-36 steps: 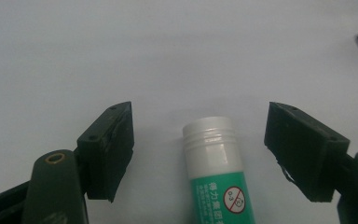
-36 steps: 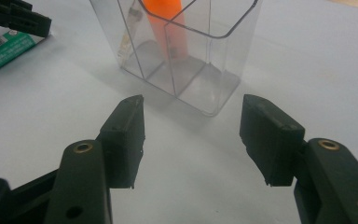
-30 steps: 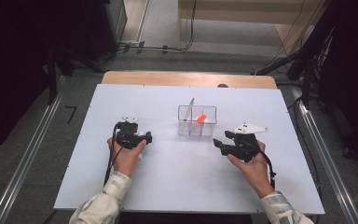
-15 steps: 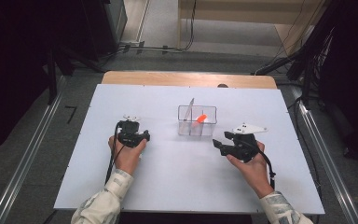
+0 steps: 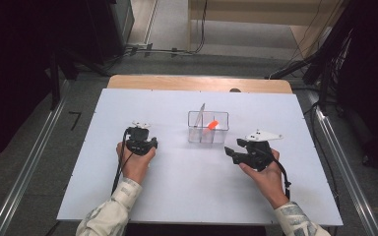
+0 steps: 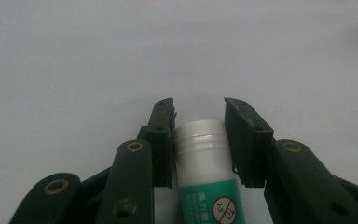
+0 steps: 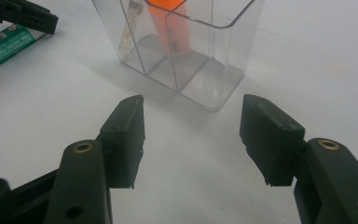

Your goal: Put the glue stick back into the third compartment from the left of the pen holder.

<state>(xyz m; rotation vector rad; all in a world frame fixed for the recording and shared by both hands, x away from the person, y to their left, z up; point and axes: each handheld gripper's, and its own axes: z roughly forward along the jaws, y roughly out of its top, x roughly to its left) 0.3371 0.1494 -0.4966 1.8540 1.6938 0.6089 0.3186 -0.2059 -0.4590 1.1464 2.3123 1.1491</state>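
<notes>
glue stick [image 6: 205, 172] left of organiser [image 5: 207, 128], on table [image 5: 177, 196].

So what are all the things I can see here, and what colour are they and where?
Glue stick: one, white with a green label, lying on the table between the left jaws.
Clear organiser box: one, see-through, middle of the table, with compartments.
Orange thing: one, orange, leaning inside the box.
Thin clear stick: one, pale, poking up from the box.
Table: one, white top.
Left hand-held gripper: one, black, jaws just closing around the glue stick's cap.
Right hand-held gripper: one, black, open, facing the box.
</notes>
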